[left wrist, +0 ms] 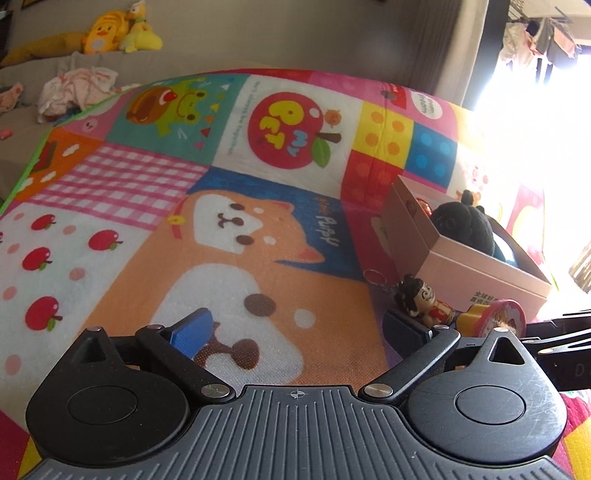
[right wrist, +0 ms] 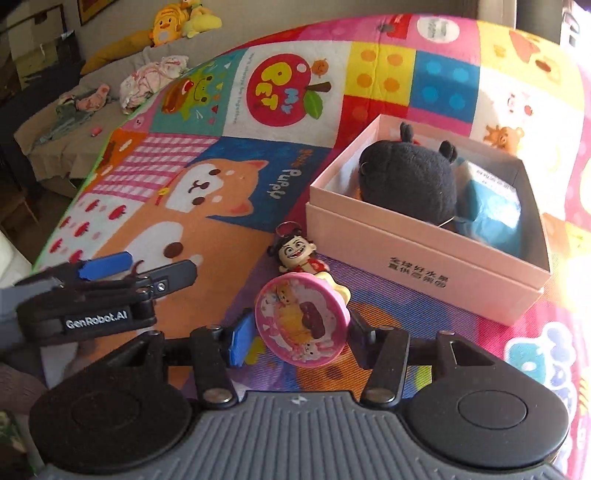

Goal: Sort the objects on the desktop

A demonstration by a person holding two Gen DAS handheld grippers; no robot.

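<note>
A pink box [right wrist: 424, 251] stands on the colourful cartoon cloth at the right, holding a black plush toy [right wrist: 410, 181] and a blue item [right wrist: 495, 210]; the box also shows in the left wrist view [left wrist: 469, 266]. A doll keychain [right wrist: 295, 254] lies in front of the box and shows in the left wrist view [left wrist: 424, 299]. A pink round-topped yellow toy [right wrist: 301, 325] stands between the fingers of my right gripper [right wrist: 295, 339], which is open around it. My left gripper [left wrist: 299, 328] is open and empty over the cloth, left of the doll.
The cartoon cloth [left wrist: 207, 206] covers the table. A sofa [right wrist: 74, 122] with clothes and yellow plush toys [left wrist: 118, 29] stands behind the far left edge. My left gripper shows in the right wrist view [right wrist: 122, 273]. Bright window light floods the right side.
</note>
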